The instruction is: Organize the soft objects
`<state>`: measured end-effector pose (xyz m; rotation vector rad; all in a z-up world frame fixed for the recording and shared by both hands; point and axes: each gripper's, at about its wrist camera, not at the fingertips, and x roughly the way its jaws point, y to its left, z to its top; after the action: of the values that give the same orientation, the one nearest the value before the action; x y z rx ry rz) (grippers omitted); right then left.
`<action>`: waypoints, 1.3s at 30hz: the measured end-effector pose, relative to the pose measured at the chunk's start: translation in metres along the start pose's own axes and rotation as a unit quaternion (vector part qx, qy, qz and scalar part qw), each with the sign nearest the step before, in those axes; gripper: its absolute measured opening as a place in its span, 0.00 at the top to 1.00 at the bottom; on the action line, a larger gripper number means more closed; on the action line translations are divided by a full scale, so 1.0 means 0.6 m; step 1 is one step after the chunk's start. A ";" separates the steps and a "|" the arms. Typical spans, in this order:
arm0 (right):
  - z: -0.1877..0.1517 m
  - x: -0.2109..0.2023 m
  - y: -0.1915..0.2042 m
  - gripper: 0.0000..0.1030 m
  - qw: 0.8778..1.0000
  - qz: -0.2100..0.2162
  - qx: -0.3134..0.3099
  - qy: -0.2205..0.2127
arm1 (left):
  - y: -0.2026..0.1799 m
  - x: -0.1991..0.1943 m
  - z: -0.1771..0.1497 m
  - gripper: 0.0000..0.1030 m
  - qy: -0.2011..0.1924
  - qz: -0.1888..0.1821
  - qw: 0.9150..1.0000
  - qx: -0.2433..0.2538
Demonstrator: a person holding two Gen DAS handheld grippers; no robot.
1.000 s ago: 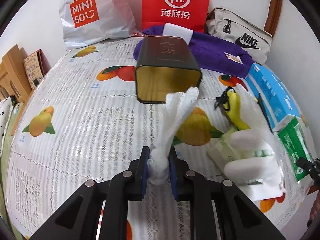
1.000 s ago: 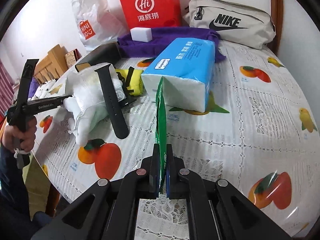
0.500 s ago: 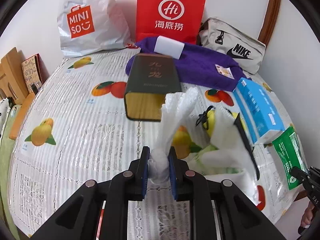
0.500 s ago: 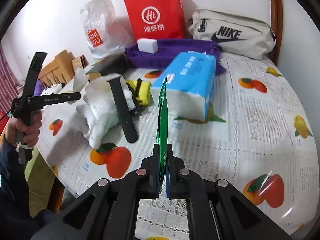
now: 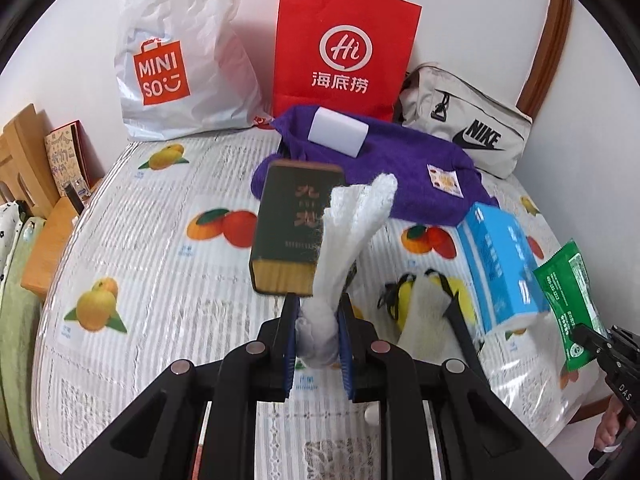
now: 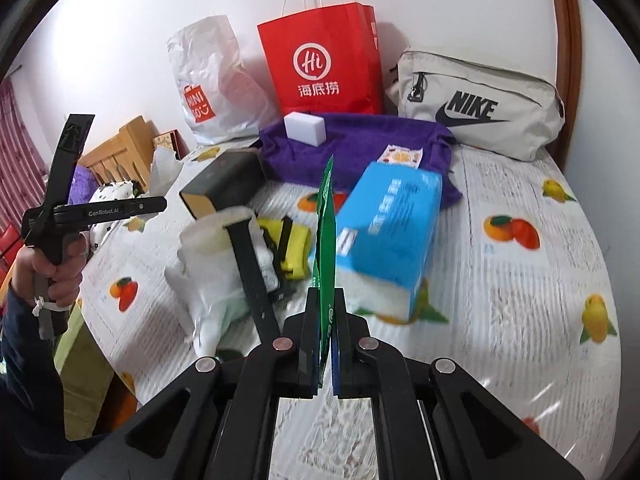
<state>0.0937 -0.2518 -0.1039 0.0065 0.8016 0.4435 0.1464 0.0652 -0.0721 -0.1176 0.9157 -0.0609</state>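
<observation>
Surface: fruit-print cloth (image 5: 152, 264), crowded; bags stand against the wall far ahead of both claws.
Left claw (image 5: 317, 340): pinching the bunched end of a white cloth (image 5: 344, 236), held off the surface.
Cloth axis: long axis runs up and away from the claw, free end flopping slightly right.
Right claw (image 6: 326, 346): pressed on a green packet (image 6: 325, 240), edge-on, long axis upright.
Risk: the floppy cloth could brush the dark box (image 5: 294, 232) just ahead; the thin packet could slip from the shallow pinch.

Both wrist views look forward from above the near desk edge toward the wall, sharing the red paper bag (image 5: 346, 46) (image 6: 320, 64).
</observation>
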 end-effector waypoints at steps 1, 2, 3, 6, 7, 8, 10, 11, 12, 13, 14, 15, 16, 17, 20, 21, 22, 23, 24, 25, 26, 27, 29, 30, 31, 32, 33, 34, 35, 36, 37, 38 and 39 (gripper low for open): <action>0.011 0.003 -0.003 0.96 1.000 0.000 0.002 0.000 | 0.001 0.001 0.009 0.83 -0.001 0.001 1.000 -0.003; 0.020 0.007 -0.006 0.96 1.000 0.002 0.003 0.002 | 0.001 0.004 0.017 0.83 -0.001 -0.001 1.000 -0.004; 0.026 0.008 -0.007 0.96 1.000 0.002 0.003 0.002 | 0.000 0.006 0.025 0.83 -0.001 -0.003 1.000 -0.005; 0.056 0.017 -0.014 0.96 1.000 -0.001 -0.002 0.000 | -0.001 0.020 0.048 0.83 0.003 -0.006 1.000 -0.007; 0.070 0.022 -0.018 0.96 1.000 -0.005 -0.004 -0.002 | -0.002 0.025 0.057 0.83 0.006 -0.007 1.000 -0.007; 0.078 0.025 -0.021 0.96 1.000 -0.005 -0.005 -0.003 | -0.002 0.030 0.065 0.83 0.008 -0.008 1.000 -0.008; 0.103 0.039 -0.030 0.96 1.000 -0.009 -0.004 -0.004 | -0.002 0.042 0.082 0.83 0.012 -0.009 1.000 -0.009; 0.112 0.045 -0.034 0.96 1.000 -0.010 -0.002 -0.005 | -0.003 0.046 0.089 0.83 0.014 -0.009 1.000 -0.008; 0.119 0.049 -0.037 0.96 1.000 -0.010 -0.001 -0.005 | -0.003 0.051 0.098 0.83 0.014 -0.007 1.000 -0.007; 0.130 0.057 -0.042 0.96 1.000 -0.010 0.003 -0.006 | -0.003 0.056 0.108 0.83 0.016 -0.007 1.000 -0.008; 0.139 0.063 -0.046 0.96 1.000 -0.011 0.006 -0.006 | -0.003 0.060 0.116 0.83 0.017 -0.005 1.000 -0.007; 0.148 0.070 -0.050 0.96 1.000 -0.012 0.006 -0.005 | -0.003 0.066 0.125 0.83 0.017 -0.003 1.000 -0.006; 0.159 0.077 -0.054 0.96 1.000 -0.014 0.006 -0.007 | -0.003 0.070 0.133 0.83 0.017 -0.002 1.000 -0.005; 0.167 0.082 -0.058 0.96 1.000 -0.016 0.007 -0.008 | -0.003 0.076 0.142 0.83 0.017 -0.003 1.000 -0.005; 0.195 0.104 -0.071 0.96 1.000 -0.021 0.008 -0.007 | -0.002 0.095 0.167 0.83 0.021 -0.013 1.000 -0.008; 0.204 0.112 -0.076 0.96 1.000 -0.022 0.009 -0.006 | -0.003 0.103 0.176 0.83 0.023 -0.016 1.000 -0.008; 0.215 0.123 -0.084 0.96 1.000 -0.025 0.011 -0.005 | -0.004 0.111 0.183 0.83 0.025 -0.016 1.000 -0.006; 0.224 0.132 -0.090 0.96 1.000 -0.027 0.014 -0.004 | -0.006 0.122 0.193 0.83 0.028 -0.015 0.999 -0.005; 0.229 0.139 -0.093 0.96 0.999 -0.029 0.015 -0.003 | -0.007 0.132 0.200 0.83 0.032 -0.016 0.999 -0.004; 0.238 0.150 -0.099 0.96 0.999 -0.033 0.015 -0.001 | -0.008 0.139 0.205 0.83 0.035 -0.018 0.999 -0.004; 0.248 0.161 -0.104 0.96 0.999 -0.038 0.015 0.000 | -0.009 0.152 0.213 0.83 0.039 -0.021 0.999 -0.002; 0.255 0.170 -0.108 0.96 0.999 -0.038 0.017 0.000 | -0.010 0.159 0.218 0.83 0.042 -0.022 0.999 -0.001; 0.267 0.185 -0.115 0.96 0.999 -0.036 0.020 0.001 | -0.010 0.177 0.231 0.83 0.049 -0.025 0.998 -0.002; 0.274 0.194 -0.119 0.96 0.999 -0.037 0.022 0.002 | -0.008 0.187 0.237 0.83 0.053 -0.027 0.998 -0.004; 0.280 0.203 -0.122 0.96 0.999 -0.038 0.022 0.003 | -0.007 0.195 0.242 0.83 0.057 -0.028 0.998 -0.008; 0.284 0.210 -0.124 0.96 0.999 -0.039 0.023 0.003 | -0.004 0.204 0.247 0.83 0.062 -0.027 0.998 -0.015; 0.289 0.219 -0.127 0.96 0.999 -0.040 0.024 0.006 | -0.002 0.212 0.252 0.83 0.065 -0.028 0.997 -0.019; 0.294 0.229 -0.130 0.96 0.999 -0.041 0.024 0.009 | 0.000 0.219 0.255 0.83 0.067 -0.032 0.997 -0.020; 0.297 0.238 -0.132 0.96 0.999 -0.043 0.025 0.011 | 0.002 0.228 0.259 0.83 0.069 -0.034 0.997 -0.024; 0.300 0.247 -0.135 0.96 0.999 -0.045 0.026 0.013 | 0.004 0.237 0.262 0.83 0.073 -0.036 0.996 -0.028; 0.303 0.257 -0.138 0.96 0.998 -0.046 0.025 0.017 | 0.005 0.245 0.265 0.83 0.077 -0.039 0.996 -0.030; 0.305 0.266 -0.141 0.96 0.998 -0.049 0.025 0.020 | 0.006 0.255 0.268 0.83 0.083 -0.041 0.995 -0.033; 0.306 0.274 -0.144 0.96 0.998 -0.051 0.027 0.023 | 0.006 0.262 0.269 0.83 0.086 -0.041 0.995 -0.034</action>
<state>0.3545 -0.2374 -0.1042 0.0054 0.8551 0.3267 0.3704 0.0646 -0.0989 -0.2151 1.0852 -0.1181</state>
